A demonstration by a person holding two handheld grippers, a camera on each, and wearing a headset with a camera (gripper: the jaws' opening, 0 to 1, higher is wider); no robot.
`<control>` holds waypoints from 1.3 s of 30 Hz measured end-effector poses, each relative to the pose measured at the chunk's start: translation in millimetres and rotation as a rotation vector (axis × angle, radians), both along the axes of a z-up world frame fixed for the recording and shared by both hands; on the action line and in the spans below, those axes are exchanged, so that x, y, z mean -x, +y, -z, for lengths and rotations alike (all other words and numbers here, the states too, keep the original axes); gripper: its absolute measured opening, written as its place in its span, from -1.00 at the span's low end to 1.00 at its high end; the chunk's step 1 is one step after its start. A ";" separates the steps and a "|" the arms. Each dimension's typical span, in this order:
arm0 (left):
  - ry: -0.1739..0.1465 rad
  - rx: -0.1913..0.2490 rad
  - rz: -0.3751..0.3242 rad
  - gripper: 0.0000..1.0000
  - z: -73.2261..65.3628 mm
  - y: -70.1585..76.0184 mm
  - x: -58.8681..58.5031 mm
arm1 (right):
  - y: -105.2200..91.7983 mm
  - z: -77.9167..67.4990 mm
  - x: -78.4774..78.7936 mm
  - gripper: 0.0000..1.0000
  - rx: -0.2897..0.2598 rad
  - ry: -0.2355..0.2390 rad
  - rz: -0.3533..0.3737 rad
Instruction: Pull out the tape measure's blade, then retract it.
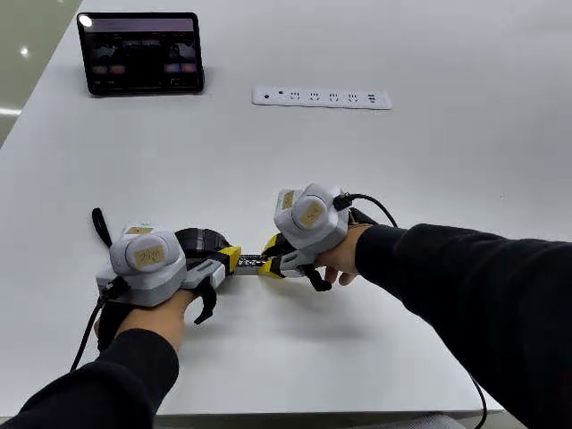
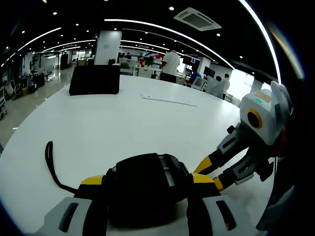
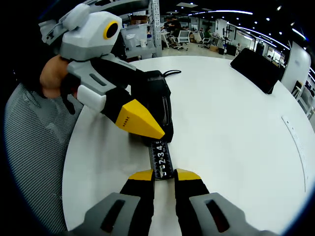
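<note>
At a white worktop (image 1: 429,161), a person holding a two-jaw gripper in each hand works a black tape measure (image 1: 200,242) lying close to the worktop's near edge, toward its left side. The left gripper (image 2: 146,181) has its yellow-tipped jaws clamped on either side of the tape measure's case, while the right gripper (image 3: 165,175), facing it from just beside, has its jaws pinched together on the end of the blade (image 3: 162,160). Only a short length of blade shows between case and jaws, with the numerals 2, 3 and 4 legible. The case's black wrist strap (image 1: 100,226) trails across the surface toward the left edge. A dark tablet (image 1: 140,52) stands near the far left corner, with a white power strip (image 1: 322,97) lying flat to its right, well apart from the grippers.
</note>
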State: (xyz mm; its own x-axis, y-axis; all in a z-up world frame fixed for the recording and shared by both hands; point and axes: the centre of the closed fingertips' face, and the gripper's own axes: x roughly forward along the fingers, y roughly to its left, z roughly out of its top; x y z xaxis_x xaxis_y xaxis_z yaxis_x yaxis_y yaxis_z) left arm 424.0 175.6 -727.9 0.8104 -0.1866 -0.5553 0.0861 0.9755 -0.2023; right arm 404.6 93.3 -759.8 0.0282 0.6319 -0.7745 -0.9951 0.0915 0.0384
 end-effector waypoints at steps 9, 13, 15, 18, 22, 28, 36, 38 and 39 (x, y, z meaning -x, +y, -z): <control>0.001 0.002 0.000 0.22 0.2 -0.3 0.5 | 6.2 0.9 0.9 -0.78 -0.003 0.004 -0.008; 0.001 0.002 0.000 0.22 0.0 -0.6 0.5 | 6.4 1.1 0.4 -0.78 -0.005 0.007 -0.006; 0.000 0.003 0.000 0.22 0.0 -0.6 0.4 | 6.6 1.0 0.6 -0.78 -0.003 0.009 -0.007; 0.001 0.005 -0.002 0.22 -0.2 -0.6 0.7 | 10.1 0.6 0.4 -0.78 -0.003 0.008 -0.004; 0.002 0.007 0.000 0.21 -0.7 -0.5 0.9 | 16.3 0.0 0.5 -0.78 -0.010 0.015 -0.001; 0.003 0.009 0.000 0.22 -0.7 -0.3 0.5 | 20.7 -0.8 0.5 -0.78 -0.011 0.012 -0.008; 0.004 0.011 0.001 0.22 -0.7 -0.8 0.2 | 23.4 -1.3 0.8 -0.78 -0.012 0.015 -0.007; 0.004 0.012 0.001 0.22 -0.6 -0.7 0.2 | 24.8 -1.3 1.5 -0.77 -0.014 0.013 -0.008; 0.004 0.012 0.002 0.22 -0.4 -0.7 0.0 | 25.2 -1.5 1.8 -0.77 -0.016 0.013 -0.008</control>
